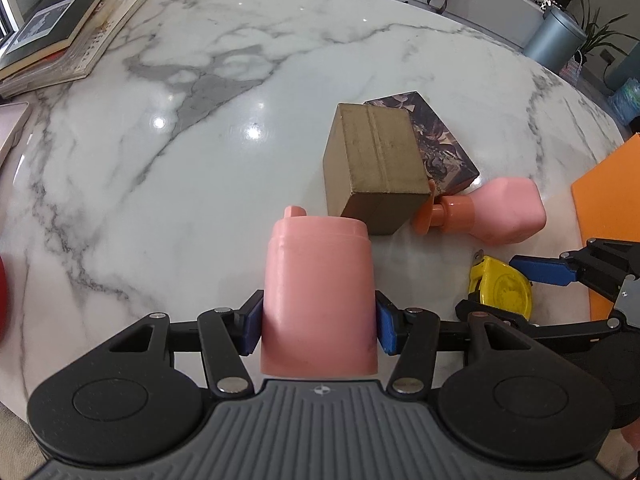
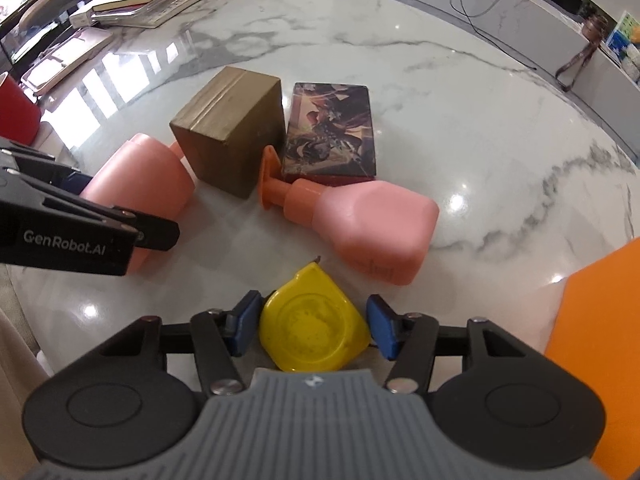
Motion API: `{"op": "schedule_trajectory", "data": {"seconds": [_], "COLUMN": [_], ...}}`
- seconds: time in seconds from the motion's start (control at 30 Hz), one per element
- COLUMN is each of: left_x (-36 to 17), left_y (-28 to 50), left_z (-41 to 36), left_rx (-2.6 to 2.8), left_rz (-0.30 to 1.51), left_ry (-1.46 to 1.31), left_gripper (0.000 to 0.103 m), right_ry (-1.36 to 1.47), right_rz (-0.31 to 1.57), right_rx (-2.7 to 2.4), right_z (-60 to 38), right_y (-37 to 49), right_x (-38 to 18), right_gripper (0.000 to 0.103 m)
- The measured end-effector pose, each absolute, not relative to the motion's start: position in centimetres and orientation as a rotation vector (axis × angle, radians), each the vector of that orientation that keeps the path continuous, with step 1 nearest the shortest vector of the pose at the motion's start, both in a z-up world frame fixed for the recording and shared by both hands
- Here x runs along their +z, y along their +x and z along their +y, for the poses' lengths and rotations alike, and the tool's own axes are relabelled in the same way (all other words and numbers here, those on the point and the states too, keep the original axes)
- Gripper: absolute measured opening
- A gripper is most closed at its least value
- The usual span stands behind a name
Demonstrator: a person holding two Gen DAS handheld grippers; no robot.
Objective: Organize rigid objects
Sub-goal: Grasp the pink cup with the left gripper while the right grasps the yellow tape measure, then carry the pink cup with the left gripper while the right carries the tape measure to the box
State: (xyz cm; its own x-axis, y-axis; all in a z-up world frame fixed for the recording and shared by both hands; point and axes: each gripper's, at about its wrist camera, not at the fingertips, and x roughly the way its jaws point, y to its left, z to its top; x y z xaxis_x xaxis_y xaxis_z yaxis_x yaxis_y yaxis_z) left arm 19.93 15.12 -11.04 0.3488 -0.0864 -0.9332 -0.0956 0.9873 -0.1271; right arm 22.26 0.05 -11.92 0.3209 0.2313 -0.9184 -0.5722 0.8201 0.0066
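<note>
My left gripper (image 1: 319, 322) is shut on a pink cylindrical container (image 1: 318, 296), which lies on its side on the marble table; it also shows in the right wrist view (image 2: 140, 184). My right gripper (image 2: 312, 322) has its blue pads on both sides of a yellow tape measure (image 2: 314, 326), and a small gap shows at the right pad. The tape measure also shows in the left wrist view (image 1: 502, 286). A gold-brown box (image 2: 232, 130), a printed card box (image 2: 330, 130) and a pink pump bottle (image 2: 372, 228) lying on its side cluster ahead.
The marble table (image 1: 200, 140) carries a stack of books (image 1: 60, 28) at the far left. An orange board (image 2: 600, 340) lies at the right edge. A red object (image 2: 16, 108) and a pink tray (image 2: 64, 60) sit at the left.
</note>
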Motion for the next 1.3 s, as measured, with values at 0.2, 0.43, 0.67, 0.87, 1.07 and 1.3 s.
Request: {"op": "schedule_trajectory", "data": {"seconds": [0.2,0.43,0.67,0.87,1.07,1.3], "left_x": [-10.2,-7.8,-5.0,-1.7,1.2,3.6], "left_y": [19.6,18.6,17.5,16.4,15.5,15.1], "left_z": [14.8,13.6,12.2,10.0,6.3,0.4], "left_rx": [0.0,-0.043,-0.063,-0.116,-0.169,-0.262], "left_rz": [1.175,1.108,1.042,0.978,0.917,0.866], "left_ry": [-0.155,-0.177,-0.196,-0.194,-0.154,-0.095], "left_gripper": [0.062,0.062,0.062,0.062,0.062,0.062], "right_ry": [-0.314,-0.293,-0.249,-0.236,-0.219,-0.199], "right_rz": [1.107,1.053,0.982,0.897,0.835,0.79], "right_rx": [0.514,0.512,0.512,0.493,0.456,0.375], "right_z": [-0.5,-1.1,-2.6,-4.7,-8.3,-13.8], "right_y": [22.0,21.2,19.7,18.0,16.4,15.0], "right_x": [-11.2,-8.8,-5.5,-2.3,0.4,2.4], "right_gripper": [0.057,0.057,0.057,0.057,0.056,0.05]}}
